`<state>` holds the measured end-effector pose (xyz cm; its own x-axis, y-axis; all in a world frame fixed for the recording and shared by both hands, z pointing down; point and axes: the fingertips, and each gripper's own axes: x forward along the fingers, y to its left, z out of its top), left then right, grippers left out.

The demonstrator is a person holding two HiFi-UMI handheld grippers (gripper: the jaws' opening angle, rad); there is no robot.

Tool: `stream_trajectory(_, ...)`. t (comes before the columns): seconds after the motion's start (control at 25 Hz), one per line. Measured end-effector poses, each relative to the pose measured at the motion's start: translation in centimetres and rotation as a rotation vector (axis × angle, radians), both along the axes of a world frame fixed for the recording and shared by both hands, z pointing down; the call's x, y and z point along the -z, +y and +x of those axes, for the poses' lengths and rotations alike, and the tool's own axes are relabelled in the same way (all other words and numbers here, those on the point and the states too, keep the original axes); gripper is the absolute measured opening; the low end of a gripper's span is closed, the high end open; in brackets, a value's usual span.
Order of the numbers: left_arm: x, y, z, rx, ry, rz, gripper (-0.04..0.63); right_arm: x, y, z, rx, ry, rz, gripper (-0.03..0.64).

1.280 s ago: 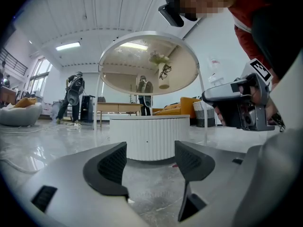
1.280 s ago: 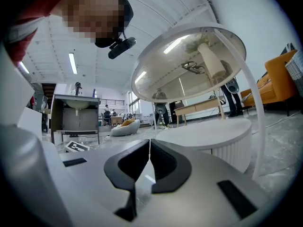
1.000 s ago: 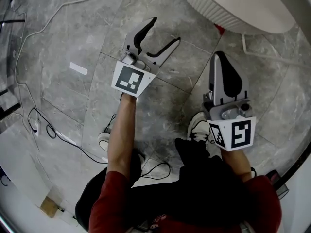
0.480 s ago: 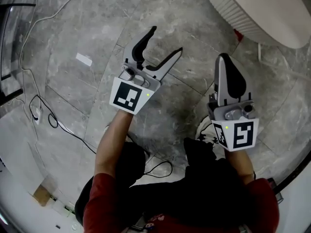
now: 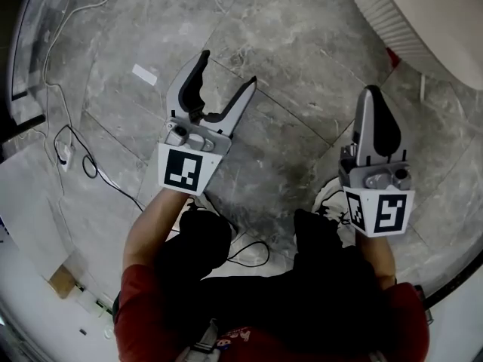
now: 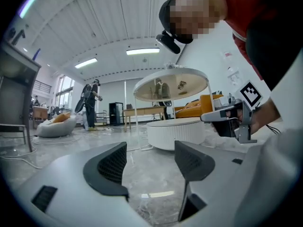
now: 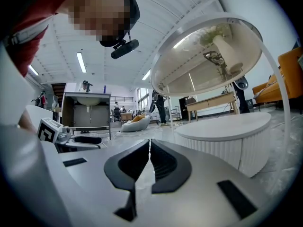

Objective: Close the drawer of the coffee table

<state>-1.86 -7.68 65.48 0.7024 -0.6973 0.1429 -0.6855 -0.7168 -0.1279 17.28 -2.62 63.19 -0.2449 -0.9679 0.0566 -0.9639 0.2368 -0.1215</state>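
Note:
The round white coffee table (image 5: 423,21) with a ribbed side fills the head view's top right corner; no drawer shows on it in any view. My left gripper (image 5: 228,68) is held over the grey marble floor, open and empty, left of the table. My right gripper (image 5: 372,95) is shut on nothing, just short of the table's rim. In the left gripper view the table (image 6: 175,132) stands ahead beyond the open left gripper (image 6: 150,157). The right gripper view has the table (image 7: 227,131) close on the right, past the shut right gripper (image 7: 149,150).
Black and white cables (image 5: 75,149) trail over the floor at the left, near a white strip (image 5: 144,75). A small red object (image 5: 392,57) lies by the table's base. A domed top on thin white posts (image 7: 208,56) arches over the table. People and furniture stand far off.
The head view has swung, so the table sits further toward the upper right. My left gripper has shifted left and my right gripper lower; both keep their jaw state.

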Motion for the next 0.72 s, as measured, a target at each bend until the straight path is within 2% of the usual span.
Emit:
stream_trajectory(0.08, 0.9, 0.6, -1.1, 0.039, -0.017, 0.028, 0.314, -0.2, 0.0, -0.4, 0.011, 0.000, -0.002, 0.023)
stream_trajectory(0.16, 1.7, 1.2, -1.2, 0.034, -0.048, 0.034, 0.314, -0.1, 0.0, -0.8, 0.021, 0.002, -0.003, 0.023)
stream_trajectory(0.36, 3.5, 3.0, -0.7, -0.070, -0.096, -0.059, 0.314, 0.6, -0.1, -2.3, 0.072, 0.020, 0.003, 0.023)
stream_trajectory(0.48, 4.9, 3.7, -0.8, -0.104, -0.098, -0.084, 0.314, 1.2, 0.6, -3.8, 0.129, 0.059, 0.004, 0.023)
stream_trajectory(0.6, 5.8, 3.5, -2.4, -0.052, -0.080, -0.109, 0.314, 1.6, 0.4, -4.5, 0.145, 0.055, -0.003, 0.023)
stream_trajectory(0.72, 6.8, 3.2, -4.3, 0.027, -0.033, -0.082, 0.314, 2.1, -0.4, -4.6, 0.131, 0.030, -0.003, 0.023)
